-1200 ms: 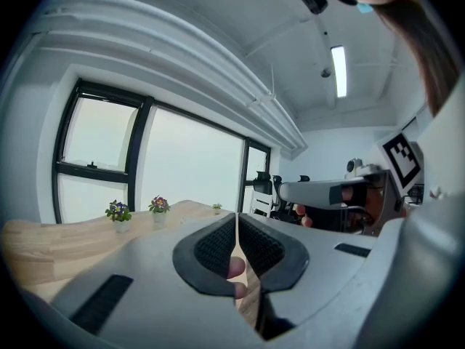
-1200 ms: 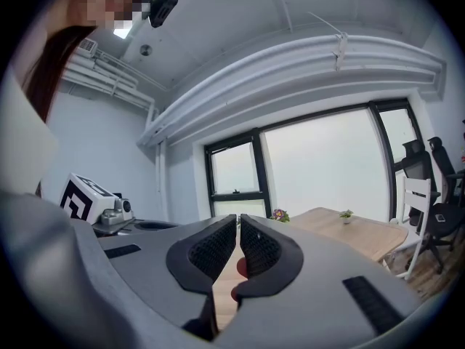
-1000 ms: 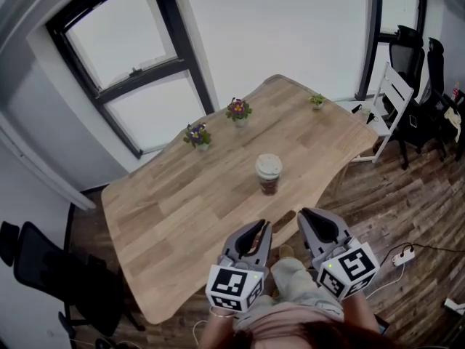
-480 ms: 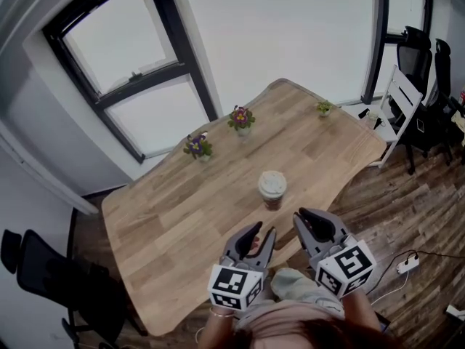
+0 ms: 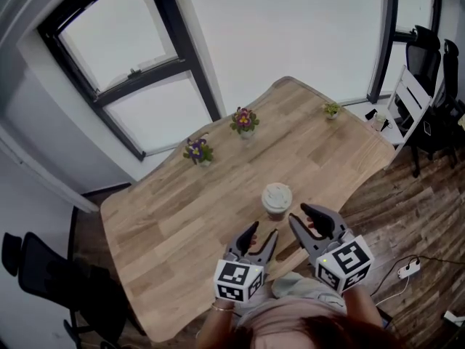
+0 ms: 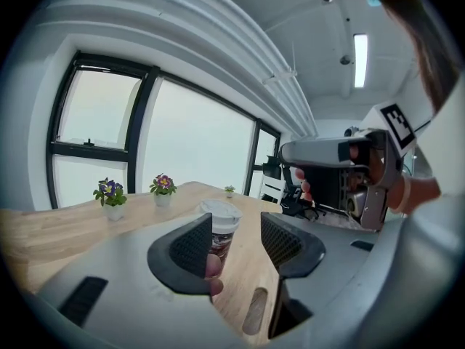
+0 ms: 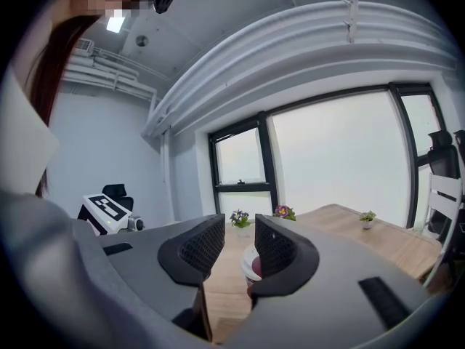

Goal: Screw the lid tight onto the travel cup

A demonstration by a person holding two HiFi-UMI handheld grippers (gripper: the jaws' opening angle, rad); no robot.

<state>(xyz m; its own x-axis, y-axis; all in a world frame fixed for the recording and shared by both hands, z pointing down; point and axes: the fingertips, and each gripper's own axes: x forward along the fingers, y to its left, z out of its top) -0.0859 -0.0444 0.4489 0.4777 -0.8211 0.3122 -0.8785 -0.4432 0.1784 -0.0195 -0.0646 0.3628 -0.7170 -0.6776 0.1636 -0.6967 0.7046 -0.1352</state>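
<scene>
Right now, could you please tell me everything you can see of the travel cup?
The travel cup stands upright on the wooden table, by its nearer edge. Its pale, round lid sits on top, looking like plastic; the body below is dark brown. Only the table touches it. Whether the lid is screwed tight cannot be told.

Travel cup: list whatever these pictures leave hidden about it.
- Lid seating: too small in the head view to judge tightness.
- Travel cup's lower body: left gripper view, behind a jaw of the left gripper.
- Most of the cup: right gripper view, behind a jaw of the right gripper.
- Both grippers' jaws have just been opening, nothing between them.
</scene>
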